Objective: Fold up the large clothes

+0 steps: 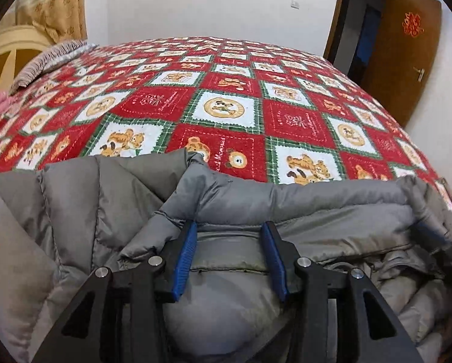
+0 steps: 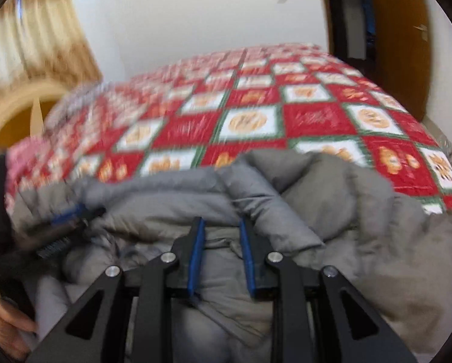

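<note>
The left gripper (image 1: 230, 233) stands released, its blue pads parted over the grey padded jacket (image 1: 286, 202) without pressing it. The right gripper (image 2: 221, 230), angled downward, has its pads narrowly parted with jacket fabric between; whether they pinch it I cannot tell. The jacket lies bunched at the bed's near edge, the red patchwork quilt (image 1: 232, 90) spreading bare to the far wall.
</note>
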`<state>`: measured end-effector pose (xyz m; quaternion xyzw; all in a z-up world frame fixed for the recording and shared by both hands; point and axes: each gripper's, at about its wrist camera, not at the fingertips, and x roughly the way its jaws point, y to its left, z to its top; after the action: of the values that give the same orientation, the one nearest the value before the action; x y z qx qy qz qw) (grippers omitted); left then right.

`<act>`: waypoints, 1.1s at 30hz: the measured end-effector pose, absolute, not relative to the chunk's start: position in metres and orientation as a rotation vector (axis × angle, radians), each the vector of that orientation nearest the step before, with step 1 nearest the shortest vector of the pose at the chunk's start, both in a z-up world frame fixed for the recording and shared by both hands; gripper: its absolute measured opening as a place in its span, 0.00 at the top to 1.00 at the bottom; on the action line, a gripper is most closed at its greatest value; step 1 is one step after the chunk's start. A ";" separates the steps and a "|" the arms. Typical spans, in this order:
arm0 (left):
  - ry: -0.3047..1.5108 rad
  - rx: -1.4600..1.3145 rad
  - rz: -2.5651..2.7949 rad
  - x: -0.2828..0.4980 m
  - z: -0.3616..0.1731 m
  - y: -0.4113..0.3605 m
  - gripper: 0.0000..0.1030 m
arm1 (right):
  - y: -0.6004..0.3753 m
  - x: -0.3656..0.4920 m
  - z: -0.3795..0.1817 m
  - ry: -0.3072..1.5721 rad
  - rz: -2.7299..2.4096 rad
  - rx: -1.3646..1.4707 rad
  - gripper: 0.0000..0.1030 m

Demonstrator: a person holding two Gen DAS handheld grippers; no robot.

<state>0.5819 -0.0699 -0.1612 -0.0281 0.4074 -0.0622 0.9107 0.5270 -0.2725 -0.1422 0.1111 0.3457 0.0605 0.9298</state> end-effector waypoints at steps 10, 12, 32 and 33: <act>0.834 -0.013 -0.110 0.584 -0.162 -0.077 0.55 | -0.267 0.556 -0.153 0.852 -0.042 0.131 0.84; 0.833 -0.022 -0.115 0.584 -0.162 -0.075 0.55 | -0.267 0.554 -0.154 0.855 -0.039 0.103 0.84; 0.833 -0.027 -0.121 0.585 -0.163 -0.076 0.55 | -0.270 0.537 -0.149 0.848 0.052 0.030 0.81; 0.833 -0.028 -0.121 0.585 -0.163 -0.076 0.55 | -0.270 0.535 -0.149 0.848 0.055 0.027 0.81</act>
<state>0.5849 -0.0757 -0.1634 -0.0134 0.4042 -0.0589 0.9127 0.5353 -0.2698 -0.1486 0.0129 0.4114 0.0264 0.9110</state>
